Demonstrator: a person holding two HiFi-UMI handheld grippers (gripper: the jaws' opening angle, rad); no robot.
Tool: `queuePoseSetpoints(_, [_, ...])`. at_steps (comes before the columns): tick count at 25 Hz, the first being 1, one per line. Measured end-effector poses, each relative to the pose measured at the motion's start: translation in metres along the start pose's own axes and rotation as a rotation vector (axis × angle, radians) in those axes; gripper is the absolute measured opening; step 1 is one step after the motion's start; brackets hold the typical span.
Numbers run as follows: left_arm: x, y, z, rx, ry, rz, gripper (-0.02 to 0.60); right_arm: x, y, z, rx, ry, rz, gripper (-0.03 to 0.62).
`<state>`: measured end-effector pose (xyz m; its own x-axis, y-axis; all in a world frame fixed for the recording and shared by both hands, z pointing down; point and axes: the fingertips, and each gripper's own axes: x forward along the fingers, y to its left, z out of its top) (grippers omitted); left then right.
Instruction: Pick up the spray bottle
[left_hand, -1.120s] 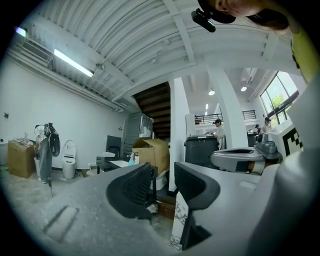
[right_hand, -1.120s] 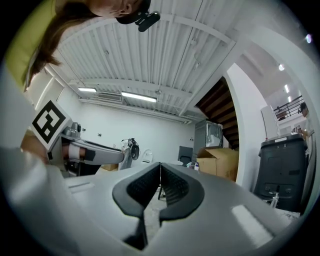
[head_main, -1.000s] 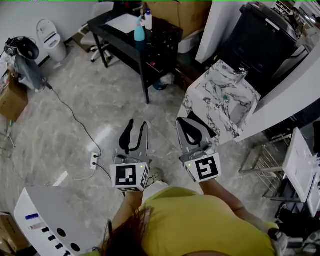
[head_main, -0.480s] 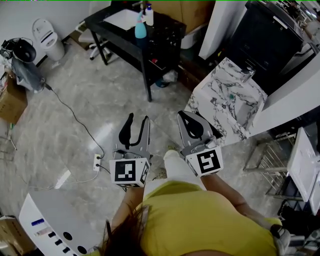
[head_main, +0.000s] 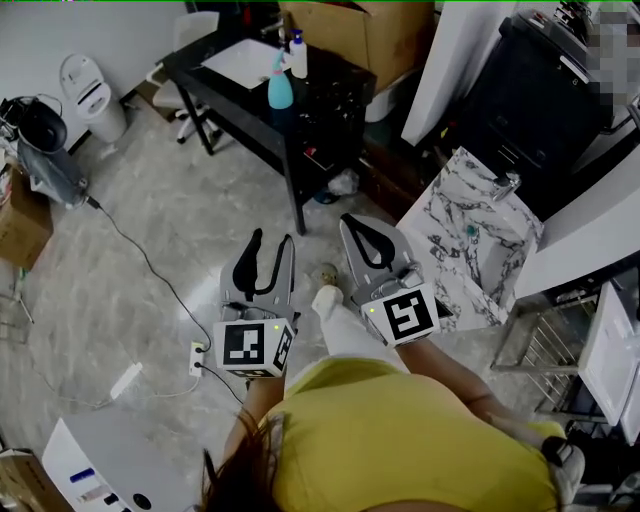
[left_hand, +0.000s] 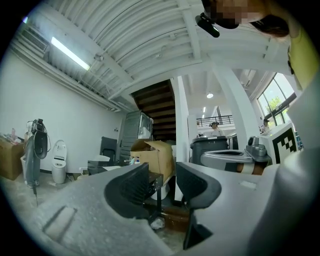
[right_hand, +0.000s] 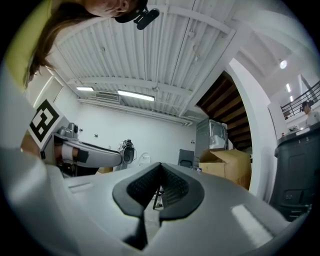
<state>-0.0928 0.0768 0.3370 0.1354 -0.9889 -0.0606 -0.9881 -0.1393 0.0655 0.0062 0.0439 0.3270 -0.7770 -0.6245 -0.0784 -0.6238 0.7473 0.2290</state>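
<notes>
Barely begun: spray bottle (head_main: 281, 88) untouched on far tabletop (head_main: 340, 80), well apart from both tools. Left tool (head_main: 271, 240) released, empty; right tool (head_main: 352, 220) clenched on nothing.

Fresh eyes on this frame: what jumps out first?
Two grippers sit at the centre of the head view, over the pale stone floor: the left gripper with jaws apart and empty, the right gripper with jaws together. Beyond them, at the top, a blue spray bottle stands on a black table next to a white bottle. A marble-patterned counter stands to the right.
</notes>
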Motion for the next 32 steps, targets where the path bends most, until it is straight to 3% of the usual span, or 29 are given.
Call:
queuePoseSetpoints(6, [0.101,0.052,-0.009,0.007,-0.019,0.011,0.173,0.111,-0.061,-0.010,0.024,-0.075,0.001,0.002])
queuePoseSetpoints(17, [0.270,0.136,-0.005,-0.014,-0.009,0.047,0.175,0.285,-0.156,-0.050,0.030,-0.043,0.052,0.002])
queuePoseSetpoints(21, [0.306,0.156,-0.007,-0.013,-0.005,0.058,0.209,0.318,-0.175,-0.066,0.036,-0.025,0.060,0.002])
queuePoseSetpoints(32, [0.373,0.168,-0.022,0.021,0.026,0.048,0.209,0.355,-0.217,-0.101,0.066,0.000,0.052,0.002])
